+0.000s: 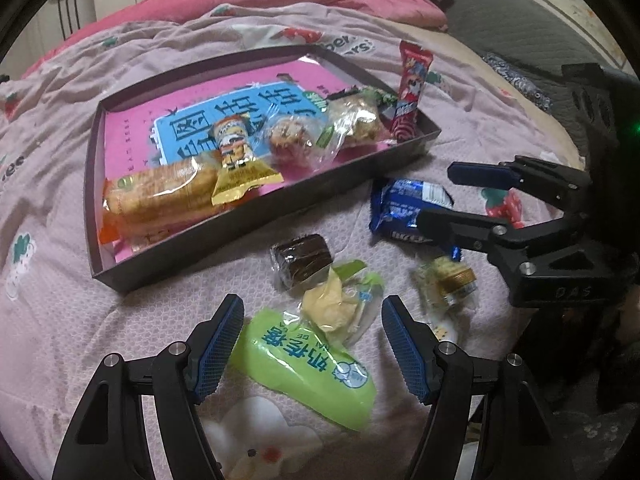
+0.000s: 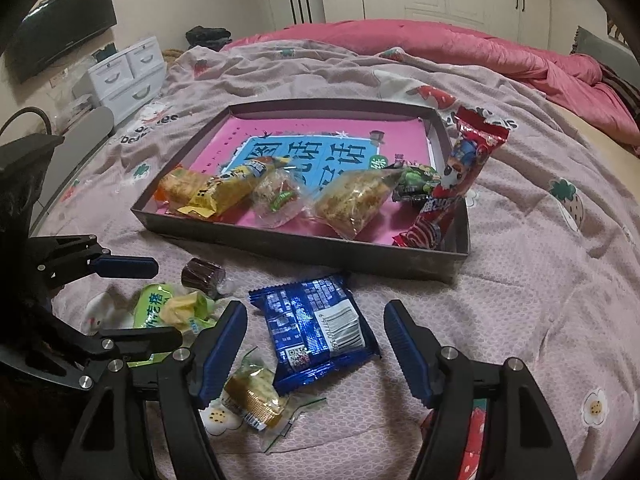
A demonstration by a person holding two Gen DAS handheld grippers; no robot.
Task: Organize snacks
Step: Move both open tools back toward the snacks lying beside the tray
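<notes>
Left gripper [image 1: 312,344] tilted down, jaws apart over green packet [image 1: 308,372]. Right gripper [image 2: 316,344] likewise, straddling blue packet [image 2: 316,332], gripping nothing.

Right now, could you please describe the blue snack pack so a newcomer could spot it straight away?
Start at the dark tray lying on the pink bedspread. On the cloth just in front of the tray's near wall lies the blue pack, between the open fingers of the right gripper. It is the only shiny blue wrapper, with a white barcode; the loose snacks beside it are green, brown or clear.
</notes>
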